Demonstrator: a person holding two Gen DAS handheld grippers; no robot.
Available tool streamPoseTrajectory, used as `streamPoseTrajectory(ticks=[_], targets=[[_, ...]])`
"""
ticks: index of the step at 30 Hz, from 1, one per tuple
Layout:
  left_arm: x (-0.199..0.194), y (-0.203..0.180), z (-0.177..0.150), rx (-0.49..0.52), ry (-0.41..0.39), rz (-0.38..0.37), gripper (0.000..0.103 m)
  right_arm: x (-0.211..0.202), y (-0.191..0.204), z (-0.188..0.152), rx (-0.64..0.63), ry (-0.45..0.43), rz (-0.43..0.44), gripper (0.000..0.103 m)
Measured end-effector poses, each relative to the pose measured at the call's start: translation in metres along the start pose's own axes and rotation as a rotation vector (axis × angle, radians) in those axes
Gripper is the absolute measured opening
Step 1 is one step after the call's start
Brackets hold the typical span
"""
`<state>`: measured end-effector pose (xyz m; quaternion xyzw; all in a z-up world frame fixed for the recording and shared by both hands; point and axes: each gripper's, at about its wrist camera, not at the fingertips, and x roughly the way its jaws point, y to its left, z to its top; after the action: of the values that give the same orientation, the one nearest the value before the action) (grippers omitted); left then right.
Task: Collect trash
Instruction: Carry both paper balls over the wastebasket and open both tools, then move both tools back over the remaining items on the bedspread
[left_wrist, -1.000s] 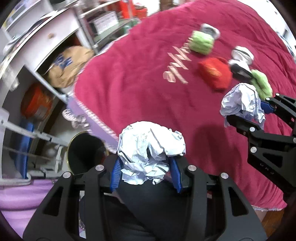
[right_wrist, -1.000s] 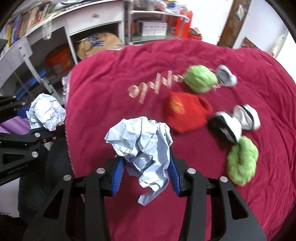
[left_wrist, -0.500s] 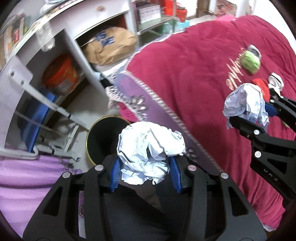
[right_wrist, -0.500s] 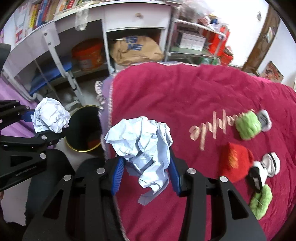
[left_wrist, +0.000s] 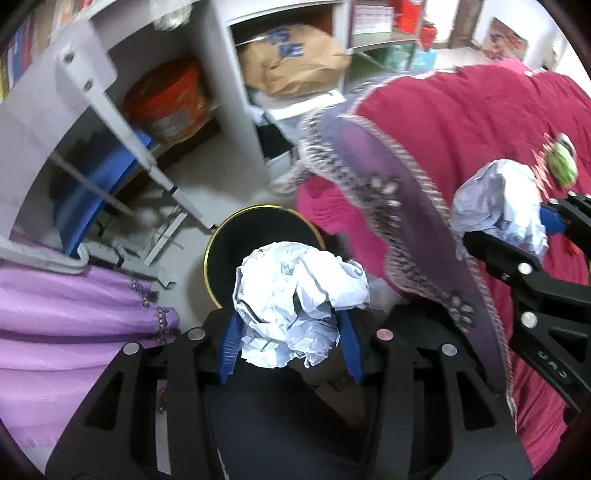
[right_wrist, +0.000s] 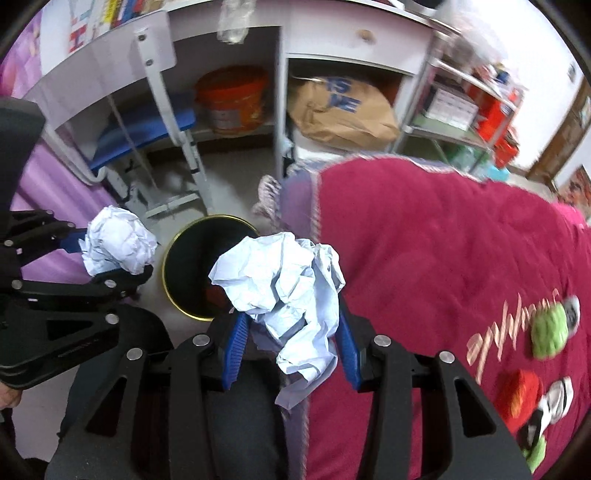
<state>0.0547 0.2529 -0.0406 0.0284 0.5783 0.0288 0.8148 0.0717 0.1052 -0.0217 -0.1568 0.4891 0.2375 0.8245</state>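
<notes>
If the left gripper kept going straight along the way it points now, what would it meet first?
Probably the black bin on the floor: its gold rim sits just ahead of the left gripper, beyond the crumpled paper in its jaws. Depth is unclear, so it might meet the near rim.

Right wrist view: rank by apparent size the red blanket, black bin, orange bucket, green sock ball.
1. red blanket, by far the largest
2. black bin, partly hidden behind the crumpled paper
3. orange bucket
4. green sock ball, smallest

The bucket sits farther back, so its rank below the bin is unsure.
</notes>
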Motion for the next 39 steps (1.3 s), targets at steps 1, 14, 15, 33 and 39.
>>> streamPoseTrajectory(ticks=[1,14,15,33,39], targets=[[0.006,0.007,0.002,-0.017,0.008,0.001,0.045,0.002,0.002,0.003,-0.006,-0.001,0.005,0.041],[0.071,0.045,0.026,-0.093,0.086,0.029,0.068,0.056,0.028,0.058,-0.096,0.007,0.065,0.041],[0.073,0.046,0.027,-0.089,0.084,0.042,0.070,0.060,0.030,0.061,-0.102,0.010,0.065,0.041],[0.073,0.090,0.006,-0.154,0.120,0.113,0.078,0.107,0.071,0.088,-0.221,0.073,0.118,0.053],[0.069,0.094,0.002,-0.161,0.123,0.117,0.079,0.116,0.082,0.088,-0.245,0.081,0.100,0.071]])
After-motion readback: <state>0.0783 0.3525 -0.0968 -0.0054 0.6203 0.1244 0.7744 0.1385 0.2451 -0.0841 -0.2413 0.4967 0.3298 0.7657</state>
